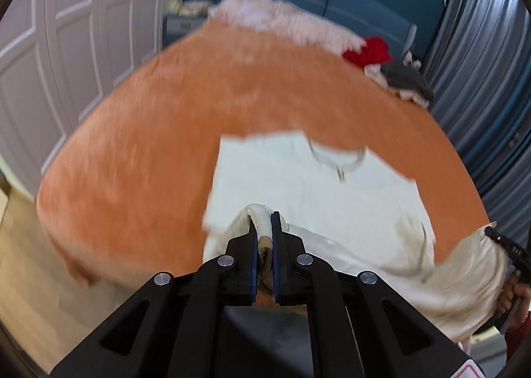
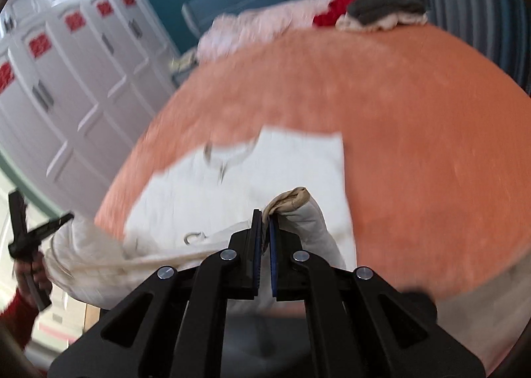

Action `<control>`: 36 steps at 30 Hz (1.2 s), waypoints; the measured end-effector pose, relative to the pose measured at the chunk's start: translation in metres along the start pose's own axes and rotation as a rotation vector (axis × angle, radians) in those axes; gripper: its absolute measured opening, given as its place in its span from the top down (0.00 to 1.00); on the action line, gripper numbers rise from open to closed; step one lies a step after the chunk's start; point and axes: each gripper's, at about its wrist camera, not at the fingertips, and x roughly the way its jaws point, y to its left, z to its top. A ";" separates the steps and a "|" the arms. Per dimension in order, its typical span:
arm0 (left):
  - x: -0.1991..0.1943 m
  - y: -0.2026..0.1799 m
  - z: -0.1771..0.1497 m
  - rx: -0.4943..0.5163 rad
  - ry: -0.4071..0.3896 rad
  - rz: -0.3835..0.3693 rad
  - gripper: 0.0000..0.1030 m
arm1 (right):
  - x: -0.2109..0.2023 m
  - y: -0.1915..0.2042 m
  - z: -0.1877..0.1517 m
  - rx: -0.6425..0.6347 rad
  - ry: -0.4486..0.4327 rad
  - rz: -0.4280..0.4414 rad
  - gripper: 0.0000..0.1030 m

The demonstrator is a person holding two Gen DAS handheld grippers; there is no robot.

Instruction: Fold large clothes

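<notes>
The white garment (image 1: 308,178) lies on the bed (image 1: 166,132), which is covered with an orange blanket. Its upper part, with the neckline (image 1: 338,158), is spread flat on the blanket, and its lower part is lifted toward us at two places. We hold one lifted fold in the left gripper (image 1: 264,228); its jaws are pressed together on a thick roll of the white cloth, which comes out above the blue pads. In the right wrist view the right gripper (image 2: 262,225) pinches another bunch of the same garment (image 2: 232,185), and a beige piece of the cloth stands out above its jaws. Between the two gripped places the cloth hangs in a loose band along the near edge of the bed.

In the left wrist view the right gripper (image 1: 507,248) is seen at the far right with the right hand (image 1: 517,298) on it, the cloth gathered against it. In the right wrist view the left gripper (image 2: 36,232) is seen at the far left, held by the left hand (image 2: 30,275).

At the far side of the bed lie a pale pink fluffy blanket (image 1: 282,19), a red garment (image 1: 368,52) and a grey garment (image 1: 405,79) on some light cloth. White wardrobe doors (image 1: 66,29) stand to the left and grey curtains (image 1: 481,62) to the right. Both views are blurred.
</notes>
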 end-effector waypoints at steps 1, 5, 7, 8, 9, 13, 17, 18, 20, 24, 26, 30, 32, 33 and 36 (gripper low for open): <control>0.008 0.000 0.010 -0.006 -0.016 0.013 0.95 | 0.009 -0.003 0.008 0.014 -0.018 -0.006 0.97; 0.051 0.002 0.040 -0.043 -0.033 0.045 0.95 | 0.051 -0.019 0.035 0.087 -0.056 -0.028 0.97; 0.076 0.002 0.050 -0.052 -0.028 0.066 0.94 | 0.068 -0.025 0.042 0.115 -0.068 -0.043 0.97; 0.087 0.002 0.054 -0.051 -0.027 0.082 0.94 | 0.076 -0.027 0.046 0.125 -0.071 -0.050 0.97; 0.102 0.000 0.057 -0.049 -0.020 0.097 0.94 | 0.083 -0.031 0.048 0.136 -0.072 -0.055 0.97; 0.144 -0.002 0.065 -0.029 0.008 0.154 0.92 | 0.119 -0.044 0.056 0.180 -0.056 -0.076 0.97; 0.173 0.006 0.069 -0.050 0.031 0.173 0.85 | 0.144 -0.046 0.060 0.168 -0.041 -0.100 0.95; 0.182 0.009 0.070 -0.055 0.049 0.169 0.84 | 0.149 -0.047 0.061 0.173 -0.037 -0.099 0.92; 0.194 0.013 0.071 -0.066 0.075 0.155 0.83 | 0.154 -0.050 0.062 0.189 -0.036 -0.090 0.89; 0.187 0.021 0.074 -0.109 0.066 0.064 0.79 | 0.138 -0.052 0.067 0.206 -0.105 -0.052 0.56; 0.168 0.029 0.076 -0.154 0.017 0.005 0.73 | 0.125 -0.052 0.068 0.201 -0.146 -0.040 0.48; 0.123 0.036 0.086 -0.141 -0.169 0.082 0.43 | 0.117 -0.051 0.062 0.178 -0.139 -0.043 0.44; 0.120 0.039 0.091 -0.131 -0.157 0.095 0.41 | 0.120 -0.050 0.057 0.165 -0.122 -0.054 0.42; 0.126 0.041 0.092 -0.122 -0.126 0.089 0.41 | 0.123 -0.050 0.055 0.160 -0.112 -0.065 0.42; 0.150 0.046 0.085 -0.127 -0.014 0.064 0.41 | 0.134 -0.053 0.049 0.167 -0.076 -0.082 0.40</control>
